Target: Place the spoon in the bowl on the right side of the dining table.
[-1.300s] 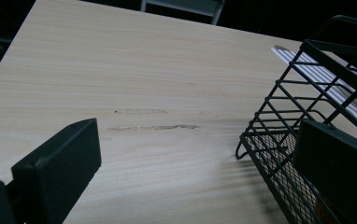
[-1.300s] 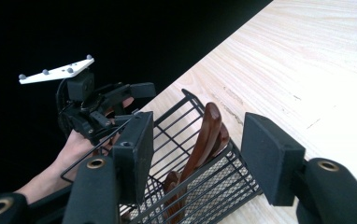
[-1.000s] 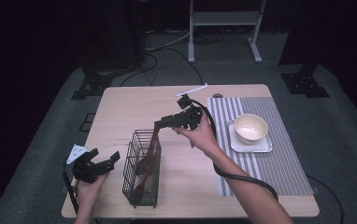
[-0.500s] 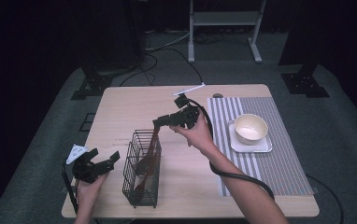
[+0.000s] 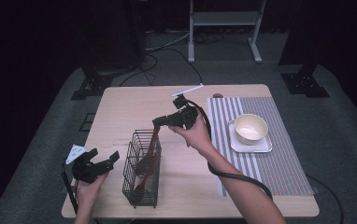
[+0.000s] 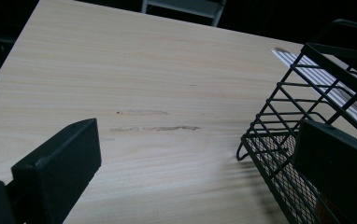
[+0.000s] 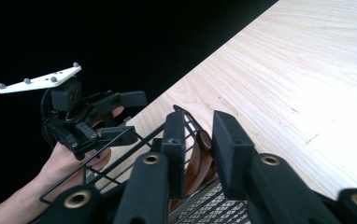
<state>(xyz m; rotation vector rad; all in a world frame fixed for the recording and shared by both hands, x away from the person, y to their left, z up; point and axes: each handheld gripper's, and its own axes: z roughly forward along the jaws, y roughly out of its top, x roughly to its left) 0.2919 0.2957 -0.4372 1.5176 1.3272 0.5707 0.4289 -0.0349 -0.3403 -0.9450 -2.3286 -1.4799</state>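
Wooden spoon stands tilted in black wire basket, lower centre of high view; right gripper w/ jaws just closing on handle top. Left gripper lower left, jaws apart, nothing btwn.
Left gripper view: jaws wide; basket at right edge on table.
Right gripper view: jaws narrowed round brown handle, frame centre-bottom; contact unclear.
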